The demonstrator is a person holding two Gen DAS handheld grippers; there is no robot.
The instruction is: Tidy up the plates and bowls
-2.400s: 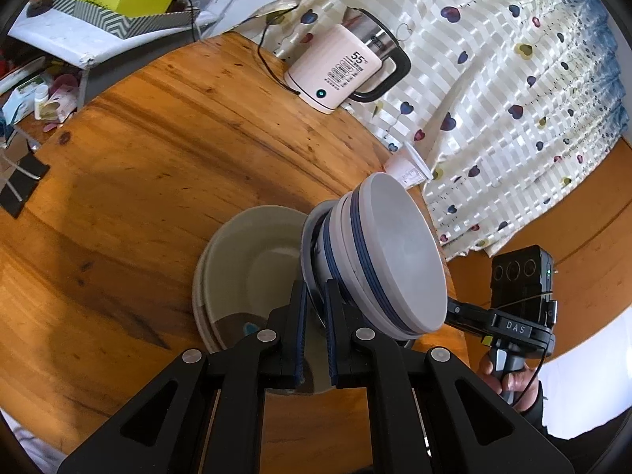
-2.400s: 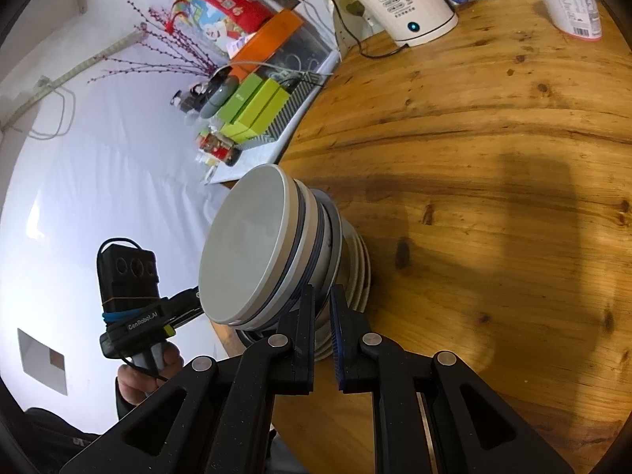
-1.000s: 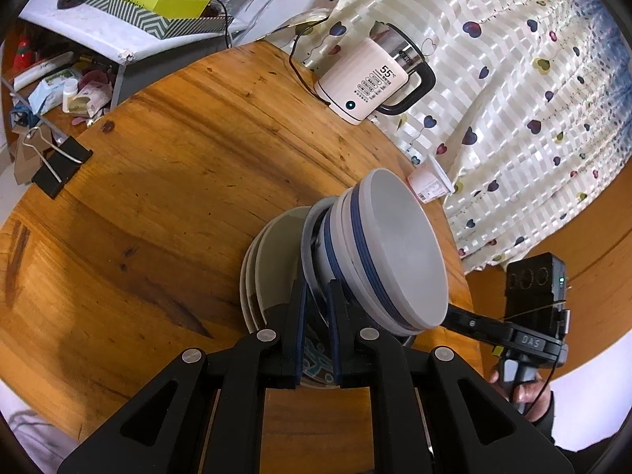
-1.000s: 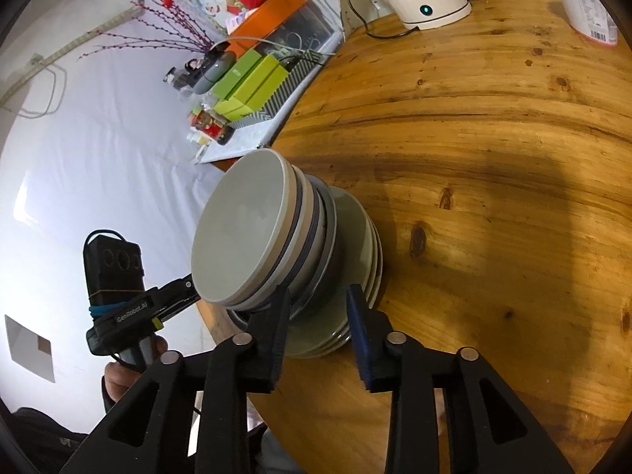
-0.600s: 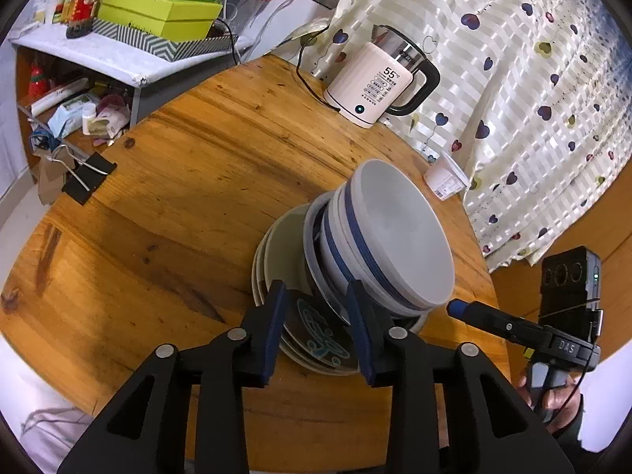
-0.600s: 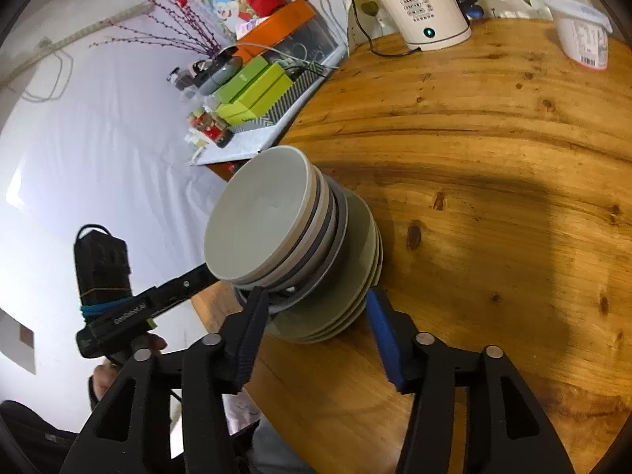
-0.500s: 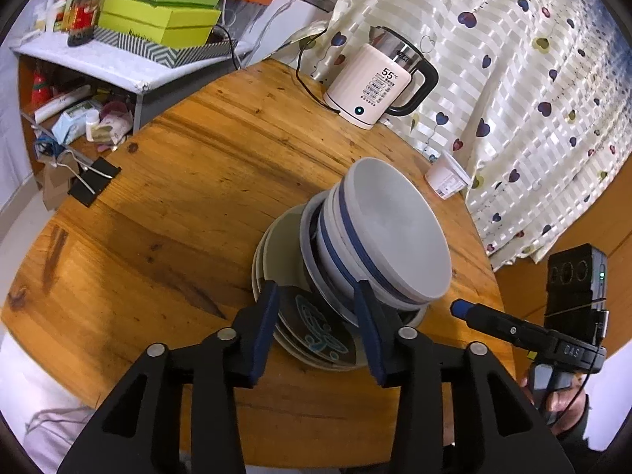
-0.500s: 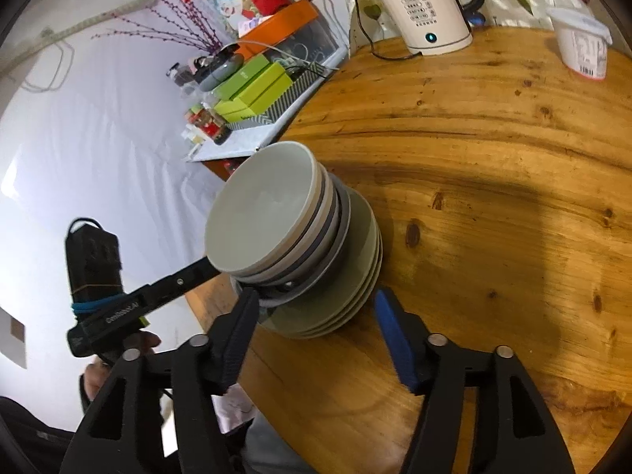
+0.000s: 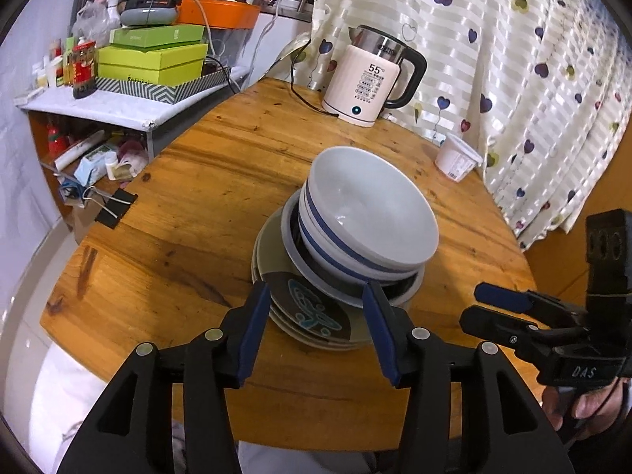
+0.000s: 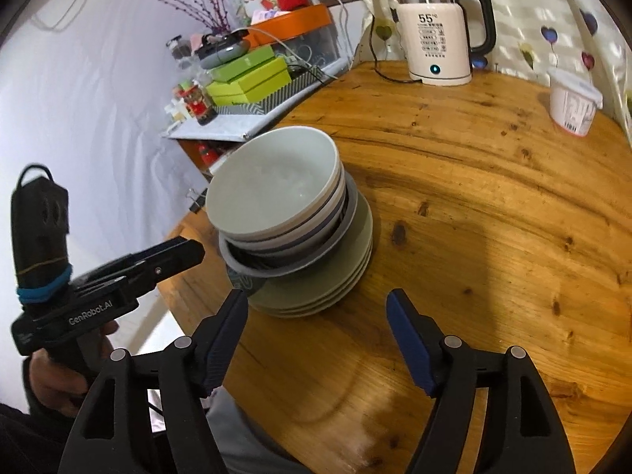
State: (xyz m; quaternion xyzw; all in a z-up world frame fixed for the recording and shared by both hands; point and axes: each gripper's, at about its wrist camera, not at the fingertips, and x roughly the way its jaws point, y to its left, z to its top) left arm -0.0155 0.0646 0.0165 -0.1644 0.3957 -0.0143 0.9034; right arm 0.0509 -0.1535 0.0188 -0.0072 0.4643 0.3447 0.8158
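- The nested bowls (image 9: 367,213) sat on the stack of plates (image 9: 308,312) near the front edge of the wooden counter (image 9: 205,181).
- The left tongs (image 9: 316,320) were opening, gripping nothing.
- The right tongs (image 10: 316,316) were opening too, empty, just short of the plates.

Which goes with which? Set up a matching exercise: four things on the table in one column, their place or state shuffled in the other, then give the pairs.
Things:
1. nested bowls
2. plates
3. kettle
4. white tub

Places or states:
A. at the bottom of the stack, on the wooden table
B. at the far edge, cord plugged in
C. on top of the stack
D. lidded, by the heart-print curtain

Pairs: 1-C, 2-A, 3-B, 4-D
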